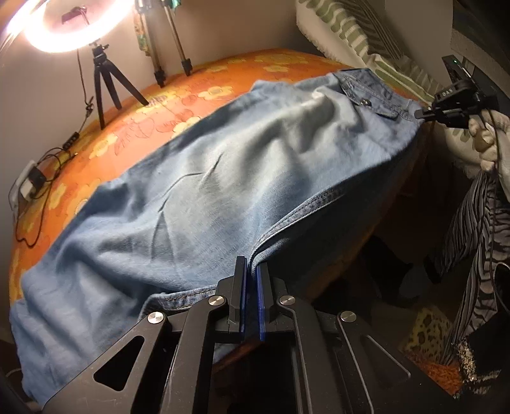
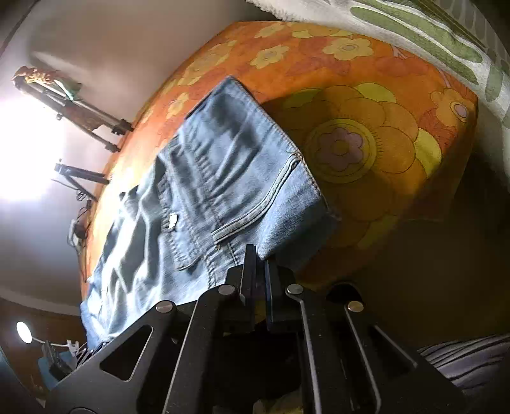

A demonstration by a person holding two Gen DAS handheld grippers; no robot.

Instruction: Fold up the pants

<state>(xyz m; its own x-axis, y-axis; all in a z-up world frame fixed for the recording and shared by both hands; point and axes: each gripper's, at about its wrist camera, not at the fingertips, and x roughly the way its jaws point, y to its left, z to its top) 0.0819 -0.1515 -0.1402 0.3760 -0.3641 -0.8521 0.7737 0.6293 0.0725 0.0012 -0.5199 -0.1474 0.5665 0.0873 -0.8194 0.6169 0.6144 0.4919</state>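
Light blue denim pants [image 1: 223,178] lie spread across an orange flowered bed cover [image 1: 134,133]. My left gripper [image 1: 251,274] is shut on the pants' seamed edge near the bed's front edge. My right gripper [image 1: 420,114] shows in the left wrist view at the far right, pinching the waistband corner by the pocket. In the right wrist view the right gripper [image 2: 260,261] is shut on the waistband edge of the pants [image 2: 210,191], which lie on the bed cover [image 2: 366,143].
A lit ring light [image 1: 73,25] on a small black tripod [image 1: 106,79] stands on the bed's far left, with cables and a charger [image 1: 32,181]. Another tripod [image 1: 172,47] stands behind. A green-patterned pillow [image 1: 357,35] lies at the head. Striped clothing [image 1: 478,229] hangs right.
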